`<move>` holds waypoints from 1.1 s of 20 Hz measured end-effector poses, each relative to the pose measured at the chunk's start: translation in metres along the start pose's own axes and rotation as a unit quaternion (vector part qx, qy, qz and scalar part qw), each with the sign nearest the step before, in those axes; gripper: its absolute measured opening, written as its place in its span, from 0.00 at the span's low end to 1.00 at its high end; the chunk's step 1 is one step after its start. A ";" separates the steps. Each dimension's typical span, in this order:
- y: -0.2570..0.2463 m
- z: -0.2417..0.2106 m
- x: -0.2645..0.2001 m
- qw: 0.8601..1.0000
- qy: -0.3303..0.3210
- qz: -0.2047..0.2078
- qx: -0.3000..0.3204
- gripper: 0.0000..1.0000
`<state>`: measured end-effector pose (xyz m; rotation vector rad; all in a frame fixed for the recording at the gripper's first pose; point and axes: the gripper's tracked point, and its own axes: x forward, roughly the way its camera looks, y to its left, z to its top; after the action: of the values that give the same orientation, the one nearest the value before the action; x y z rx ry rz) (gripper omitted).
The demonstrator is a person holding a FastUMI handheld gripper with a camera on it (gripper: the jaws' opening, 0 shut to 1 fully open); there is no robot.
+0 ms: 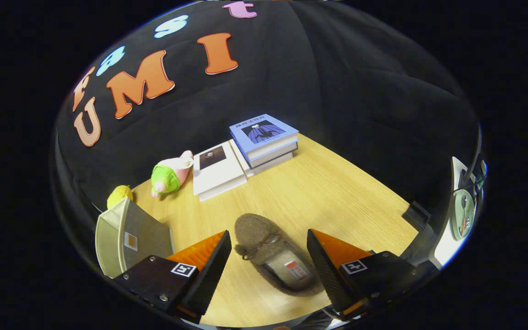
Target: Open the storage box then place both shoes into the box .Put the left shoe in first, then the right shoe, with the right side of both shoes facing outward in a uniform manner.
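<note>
The gripper point(268, 252) hangs with its jaws spread wide and holding nothing, a grey-brown shoe point(275, 256) lying between them on the wooden surface point(337, 192), the storage box point(129, 238) just to their left, and books point(245, 156) beyond.

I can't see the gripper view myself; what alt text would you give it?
The open gripper hangs over a wooden table, with a grey-brown slipper lying between its two fingers, untouched. Beside the left finger stands a beige storage box; beyond lie stacked books, a pink-and-green plush toy and a yellow toy.
</note>
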<state>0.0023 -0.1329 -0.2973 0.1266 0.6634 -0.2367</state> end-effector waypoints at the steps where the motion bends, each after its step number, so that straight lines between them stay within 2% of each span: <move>1: -0.010 -0.008 0.004 1.000 0.009 -0.010 -0.002 0.99; 4: -0.036 -0.033 0.005 0.999 0.033 -0.035 -0.004 0.99; 6: -0.043 -0.046 0.011 0.998 0.047 -0.038 -0.001 0.99; 8: -0.046 -0.056 0.018 0.998 0.057 -0.036 0.005 0.95; 10: -0.045 -0.065 0.026 0.997 0.067 -0.030 0.013 0.78; 12: -0.041 -0.066 0.030 0.997 0.068 -0.026 0.029 0.50; 14: -0.044 -0.062 0.030 0.997 0.056 -0.039 0.037 0.23; 15: -0.036 -0.060 0.028 0.997 0.051 -0.033 0.044 0.05; 18: -0.025 -0.045 0.021 0.998 0.035 -0.034 0.050 0.01; 22: 0.015 -0.008 0.001 0.998 0.010 0.011 0.064 0.01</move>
<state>0.0022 -0.1169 -0.3040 0.2599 0.6654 -0.2572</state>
